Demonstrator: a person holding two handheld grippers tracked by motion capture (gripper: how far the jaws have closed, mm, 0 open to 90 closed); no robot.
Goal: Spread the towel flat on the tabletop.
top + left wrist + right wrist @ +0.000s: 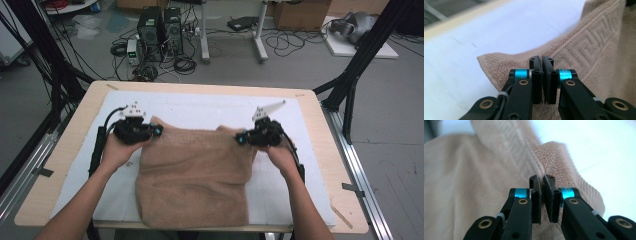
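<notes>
A tan terry towel (192, 172) lies on the white sheet (200, 107) that covers the table, its near end hanging toward the front edge. My left gripper (154, 131) is shut on the towel's far left corner (506, 63), lifted a little off the sheet. My right gripper (241, 138) is shut on the far right corner (554, 152), also raised. In the left gripper view the patterned border of the towel (596, 35) runs off to the right. Between the two grippers the far edge of the towel sags slightly.
The wooden table (320, 130) has bare margins left and right of the sheet. Beyond its far edge are computer cases (160, 30), cables and a desk leg (259, 35) on the floor. Black frame struts (350, 85) stand at the right.
</notes>
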